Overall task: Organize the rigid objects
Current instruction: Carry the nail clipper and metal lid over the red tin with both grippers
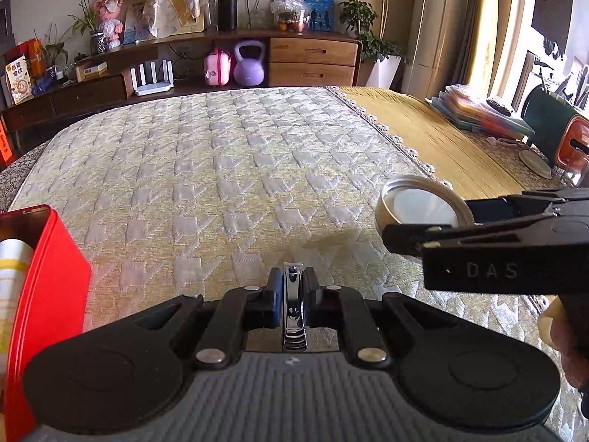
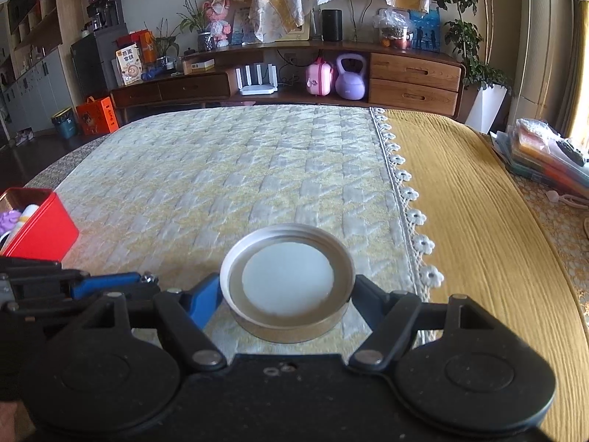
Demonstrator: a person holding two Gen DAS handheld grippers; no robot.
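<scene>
Two handheld grippers work above a bed covered with a pale quilted houndstooth cover (image 1: 228, 169). The left gripper (image 1: 293, 283) has its fingers closed on a chrome nail clipper (image 1: 293, 309), held lengthwise between them and pointing forward. The right gripper (image 2: 289, 287) clamps a round metal jar lid (image 2: 288, 281) with a white liner facing up, one finger on each side of its rim, above the cover's lace-trimmed edge. An open red tin box (image 1: 44, 280) with items inside stands at the left.
</scene>
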